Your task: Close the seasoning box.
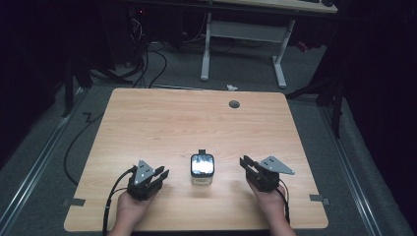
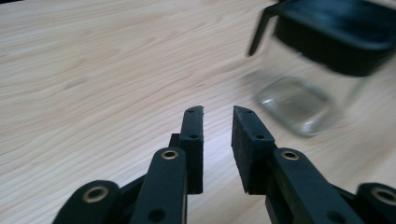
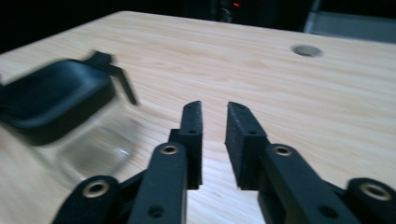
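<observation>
Standing upright near the front edge of the wooden table (image 1: 147, 123), between the two grippers, is a clear square jar (image 1: 202, 169) with a black lid (image 2: 336, 32). Its glass body appears empty. A black latch tab (image 1: 201, 152) projects from the lid's far side, away from the person. The left gripper (image 1: 161, 175) sits to the jar's left, jaws parted by a narrow gap, holding nothing. The right gripper (image 1: 245, 163) sits to its right, jaws likewise narrowly parted and empty.
</observation>
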`<action>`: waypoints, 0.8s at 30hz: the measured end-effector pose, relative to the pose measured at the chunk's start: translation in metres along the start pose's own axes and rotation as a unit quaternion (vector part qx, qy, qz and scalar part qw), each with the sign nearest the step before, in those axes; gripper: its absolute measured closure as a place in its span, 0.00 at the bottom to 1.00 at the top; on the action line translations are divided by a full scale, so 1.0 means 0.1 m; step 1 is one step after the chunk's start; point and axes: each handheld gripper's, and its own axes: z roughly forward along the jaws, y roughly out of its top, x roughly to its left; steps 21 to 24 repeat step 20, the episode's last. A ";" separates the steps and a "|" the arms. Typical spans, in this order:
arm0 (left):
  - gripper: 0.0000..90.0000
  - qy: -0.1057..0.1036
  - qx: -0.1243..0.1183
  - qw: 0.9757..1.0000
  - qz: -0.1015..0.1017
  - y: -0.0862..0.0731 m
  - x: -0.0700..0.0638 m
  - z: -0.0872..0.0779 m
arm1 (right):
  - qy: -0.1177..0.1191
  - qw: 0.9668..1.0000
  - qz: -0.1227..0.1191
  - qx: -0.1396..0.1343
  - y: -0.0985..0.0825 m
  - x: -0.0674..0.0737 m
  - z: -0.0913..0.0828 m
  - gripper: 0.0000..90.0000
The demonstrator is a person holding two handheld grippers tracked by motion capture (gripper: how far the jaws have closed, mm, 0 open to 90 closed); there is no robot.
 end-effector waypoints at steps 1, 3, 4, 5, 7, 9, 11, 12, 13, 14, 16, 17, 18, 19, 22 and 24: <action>0.79 0.000 0.000 1.000 0.000 0.00 0.00 0.00 | 0.000 1.000 0.000 0.000 0.00 0.00 0.00 0.83; 0.77 0.016 0.000 1.000 0.011 0.02 0.09 0.00 | -0.015 1.000 0.013 0.008 -0.08 -0.12 -0.05 0.79; 0.76 0.024 -0.002 1.000 0.014 0.03 0.14 0.00 | -0.024 0.999 0.020 0.012 -0.12 -0.18 -0.08 0.77; 0.73 0.036 -0.002 0.999 0.002 0.06 0.23 0.00 | -0.039 0.998 0.038 0.011 -0.20 -0.29 -0.16 0.73; 0.72 0.042 -0.003 0.999 -0.003 0.07 0.26 -0.01 | -0.049 0.998 0.043 0.013 -0.26 -0.34 -0.21 0.70; 0.71 0.049 -0.006 0.998 -0.029 0.08 0.34 -0.03 | -0.073 0.995 0.060 0.021 -0.41 -0.42 -0.35 0.60; 0.71 0.048 -0.005 0.998 -0.031 0.07 0.34 -0.04 | -0.079 0.994 0.071 0.024 -0.46 -0.44 -0.42 0.59; 0.70 0.047 -0.001 0.999 -0.022 0.05 0.32 -0.03 | -0.080 0.994 0.076 0.025 -0.48 -0.46 -0.45 0.59; 0.70 0.044 0.000 0.999 -0.022 0.05 0.30 -0.03 | -0.083 0.993 0.080 0.024 -0.49 -0.46 -0.47 0.59; 0.69 0.041 -0.001 0.999 -0.021 0.06 0.28 -0.04 | -0.082 0.993 0.078 0.023 -0.49 -0.47 -0.47 0.59; 0.69 0.037 -0.005 0.999 -0.020 0.07 0.25 -0.04 | -0.082 0.994 0.065 0.024 -0.47 -0.46 -0.47 0.59; 0.69 0.035 -0.008 0.999 -0.018 0.07 0.22 -0.05 | -0.084 0.994 0.060 0.025 -0.47 -0.45 -0.47 0.59; 0.69 0.034 -0.008 0.999 -0.018 0.06 0.21 -0.05 | -0.084 0.994 0.060 0.025 -0.47 -0.45 -0.47 0.59; 0.69 0.033 -0.007 0.999 -0.020 0.05 0.20 -0.05 | -0.084 0.994 0.070 0.025 -0.49 -0.46 -0.47 0.59; 0.69 0.033 -0.005 0.999 -0.021 0.04 0.19 -0.05 | -0.084 0.994 0.070 0.025 -0.49 -0.46 -0.47 0.59; 0.69 0.033 -0.005 0.999 -0.021 0.04 0.19 -0.05 | -0.084 0.994 0.070 0.025 -0.49 -0.46 -0.47 0.59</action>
